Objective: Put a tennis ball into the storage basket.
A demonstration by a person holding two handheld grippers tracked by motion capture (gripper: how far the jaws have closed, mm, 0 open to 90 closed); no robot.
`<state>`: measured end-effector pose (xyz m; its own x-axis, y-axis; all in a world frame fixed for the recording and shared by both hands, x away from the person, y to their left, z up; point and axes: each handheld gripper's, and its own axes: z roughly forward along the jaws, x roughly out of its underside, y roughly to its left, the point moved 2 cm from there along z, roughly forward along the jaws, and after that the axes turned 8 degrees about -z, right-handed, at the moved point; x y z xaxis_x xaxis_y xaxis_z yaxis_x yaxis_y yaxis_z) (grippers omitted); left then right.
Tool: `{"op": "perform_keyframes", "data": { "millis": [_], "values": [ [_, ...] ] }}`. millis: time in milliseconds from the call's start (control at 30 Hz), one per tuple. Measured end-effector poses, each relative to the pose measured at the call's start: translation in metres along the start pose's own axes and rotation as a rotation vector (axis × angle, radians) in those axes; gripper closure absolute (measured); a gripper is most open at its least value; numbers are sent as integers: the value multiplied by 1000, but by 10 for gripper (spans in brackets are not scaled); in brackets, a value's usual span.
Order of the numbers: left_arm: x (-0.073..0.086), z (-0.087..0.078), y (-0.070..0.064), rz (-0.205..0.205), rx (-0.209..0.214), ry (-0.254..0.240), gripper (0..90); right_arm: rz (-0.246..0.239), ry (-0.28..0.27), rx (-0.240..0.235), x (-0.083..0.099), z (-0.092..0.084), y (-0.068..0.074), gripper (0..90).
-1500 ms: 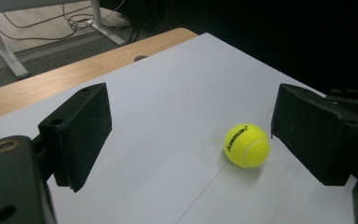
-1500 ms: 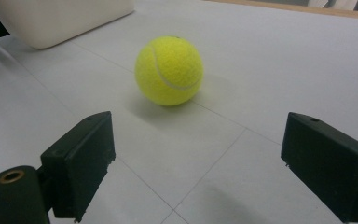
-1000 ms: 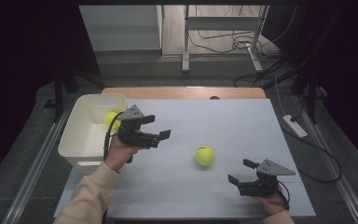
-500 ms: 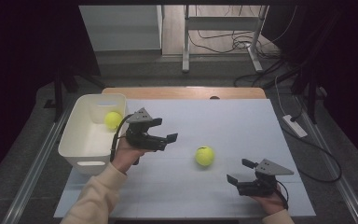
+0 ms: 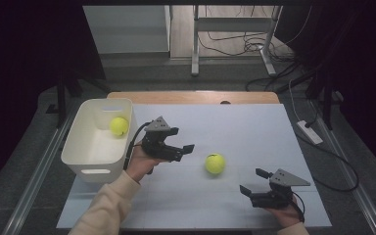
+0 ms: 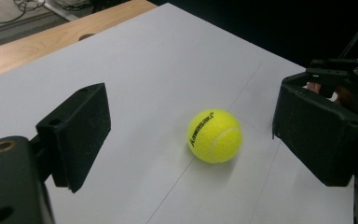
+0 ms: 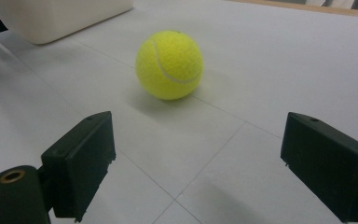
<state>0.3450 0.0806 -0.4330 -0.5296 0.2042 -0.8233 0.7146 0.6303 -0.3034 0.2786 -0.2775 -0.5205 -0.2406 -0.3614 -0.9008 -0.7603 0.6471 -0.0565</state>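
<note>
- The loose tennis ball (image 5: 215, 163) lay on the white sheet (image 5: 225, 127) of the bench, at about 3 o'clock from the left gripper (image 5: 182, 150) and apart from it.
- The left gripper's jaws were seen standing open and empty, the ball ahead of them.
- The right gripper (image 5: 253, 182) rested at about 5 o'clock from the ball, jaws wide apart, nothing held.
- A second tennis ball (image 5: 119, 126) sat in the white bin (image 5: 85, 156).
- Risk, as judged: the ball could be nudged by one jaw on a skewed approach and sent rolling toward the bench edge.
- Against the earlier frame, the left gripper had been brought away from the bin toward the ball; the right one was unchanged.
</note>
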Motion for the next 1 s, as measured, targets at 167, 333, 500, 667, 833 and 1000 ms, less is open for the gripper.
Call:
{"op": "perform_keyframes", "data": {
  "millis": [167, 333, 500, 667, 833, 1000],
  "values": [
    [1, 8, 1, -3, -4, 7, 125, -2, 1, 3, 0, 0, 0, 102],
    [2, 15, 2, -10, 7, 16, 125, -6, 2, 9, 0, -1, 1, 102],
    [3, 22, 1, -4, 15, 33, 125, -6, 2, 9, -1, 0, 1, 102],
    [4, 28, 0, -2, 17, 49, 122, -9, 0, 3, -1, 1, 1, 102],
    [5, 34, -1, -9, 28, 60, 122, -9, -3, -2, -1, 1, 1, 102],
    [6, 41, -1, -2, 33, 79, 121, -15, 0, -5, -2, 1, 1, 102]
  ]
}}
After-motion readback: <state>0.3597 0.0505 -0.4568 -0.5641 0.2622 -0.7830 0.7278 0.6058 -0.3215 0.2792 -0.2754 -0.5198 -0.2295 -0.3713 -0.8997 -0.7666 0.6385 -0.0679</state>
